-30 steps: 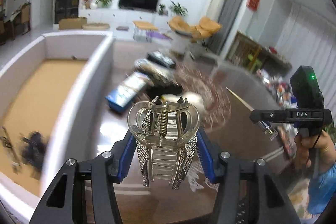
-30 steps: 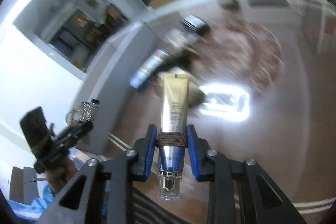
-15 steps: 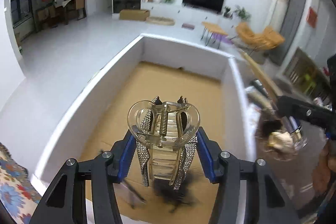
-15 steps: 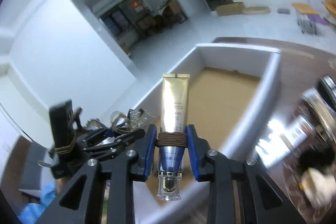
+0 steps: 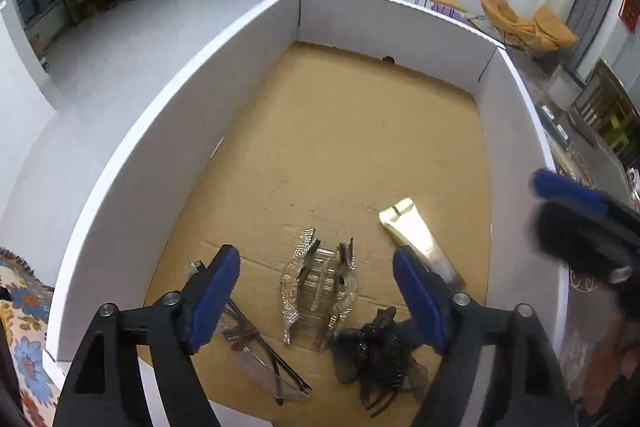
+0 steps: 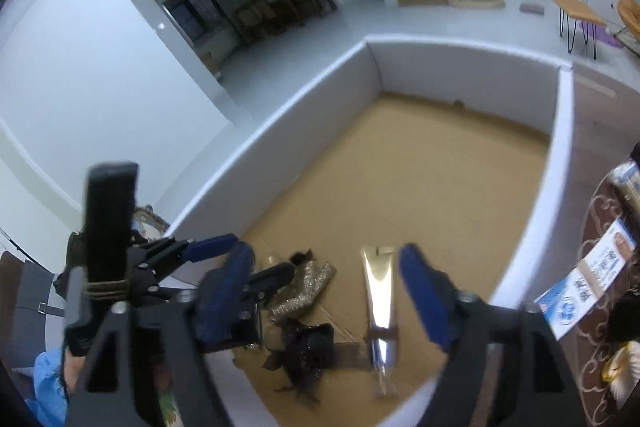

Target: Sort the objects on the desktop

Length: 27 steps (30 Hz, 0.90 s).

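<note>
A white-walled box (image 5: 168, 131) with a brown cardboard floor fills both views. On that floor lie a clear rhinestone hair claw (image 5: 320, 291), a gold cosmetic tube (image 5: 416, 239), a black fabric hair tie (image 5: 376, 351) and thin-framed glasses (image 5: 256, 343). My left gripper (image 5: 318, 291) hovers over the claw, its jaws opening and touching nothing. The right gripper (image 6: 326, 295) hangs above the tube (image 6: 380, 299), jaws also opening, with the tube lying free below. The right wrist view also has the claw (image 6: 304, 287), the hair tie (image 6: 308, 347) and the left gripper (image 6: 248, 263).
The box wall (image 6: 556, 163) separates the floor from a dark table at the right, where a blue-and-white packet (image 6: 592, 275) lies on a patterned mat. A floral cloth (image 5: 20, 307) shows outside the left wall. A blue sleeve (image 6: 48, 387) is at the lower left.
Both grippers swung from over the table to over the box. Each then opened: the hair claw and the gold tube left the jaws and now lie on the box floor.
</note>
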Each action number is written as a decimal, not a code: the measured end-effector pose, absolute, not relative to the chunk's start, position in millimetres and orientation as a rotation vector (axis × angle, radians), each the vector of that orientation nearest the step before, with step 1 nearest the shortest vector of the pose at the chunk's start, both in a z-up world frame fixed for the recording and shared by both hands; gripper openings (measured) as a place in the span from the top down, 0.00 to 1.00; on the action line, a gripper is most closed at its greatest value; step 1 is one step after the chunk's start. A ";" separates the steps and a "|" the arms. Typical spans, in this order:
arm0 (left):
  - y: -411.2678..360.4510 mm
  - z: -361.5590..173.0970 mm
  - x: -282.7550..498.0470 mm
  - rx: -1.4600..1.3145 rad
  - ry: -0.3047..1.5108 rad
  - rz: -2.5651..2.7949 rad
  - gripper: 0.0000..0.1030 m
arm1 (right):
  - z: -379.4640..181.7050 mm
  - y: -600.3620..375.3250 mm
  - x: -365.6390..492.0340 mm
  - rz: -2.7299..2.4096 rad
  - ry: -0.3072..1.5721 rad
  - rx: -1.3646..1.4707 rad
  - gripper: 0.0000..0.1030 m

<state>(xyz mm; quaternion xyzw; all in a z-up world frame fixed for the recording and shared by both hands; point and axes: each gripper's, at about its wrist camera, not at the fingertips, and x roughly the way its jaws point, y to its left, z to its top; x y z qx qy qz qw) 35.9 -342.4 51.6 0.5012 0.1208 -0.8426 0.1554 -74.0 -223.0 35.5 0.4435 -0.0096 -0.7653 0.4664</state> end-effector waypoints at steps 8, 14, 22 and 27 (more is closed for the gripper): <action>-283.1 95.1 65.2 1.224 0.305 -2.614 0.24 | 50.2 -92.6 -36.4 -2.119 -0.028 0.889 0.02; -180.8 125.2 87.5 1.153 0.173 -2.872 0.10 | 7.2 58.5 -19.0 -2.401 -0.026 0.994 0.02; -61.7 82.7 68.1 1.384 0.160 -3.010 0.00 | -49.6 160.7 -33.0 -2.533 0.204 1.227 0.02; -19.7 17.1 44.2 1.563 0.062 -2.911 0.00 | -62.4 171.5 -45.4 -2.520 0.214 1.265 0.02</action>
